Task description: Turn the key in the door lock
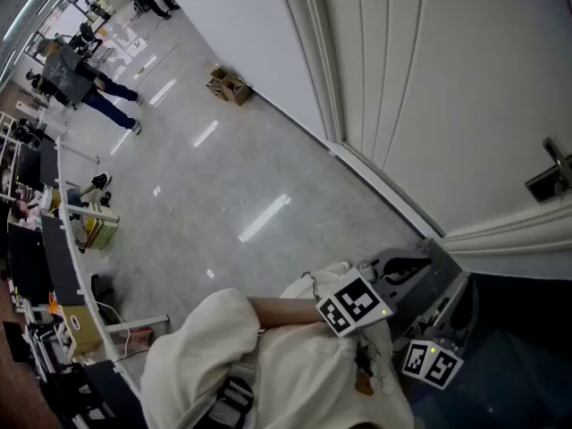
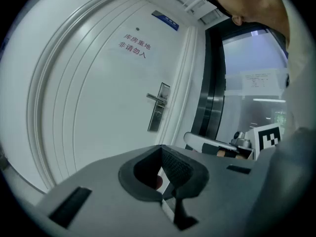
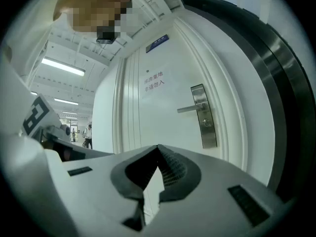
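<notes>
The white door [image 1: 447, 88] is closed, with a steel lock plate [image 3: 204, 116] and lever handle [image 3: 192, 108] on it; the plate also shows in the left gripper view [image 2: 158, 113]. I cannot make out a key at the keyhole. Both grippers are held low, well short of the door. My left gripper [image 2: 161, 149] has its jaws together; a small reddish spot shows behind the tips, and I cannot tell what it is. My right gripper [image 3: 158, 148] is shut and empty, aimed level at the door. In the head view the left gripper [image 1: 407, 266] and right gripper [image 1: 451, 307] sit side by side.
A dark glass panel [image 2: 212, 93] stands right of the door frame. A printed sign [image 2: 134, 46] is stuck on the door. Behind, on the shiny floor, lie a cardboard box [image 1: 228, 85], desks [image 1: 54, 266] and a standing person [image 1: 85, 83] far off.
</notes>
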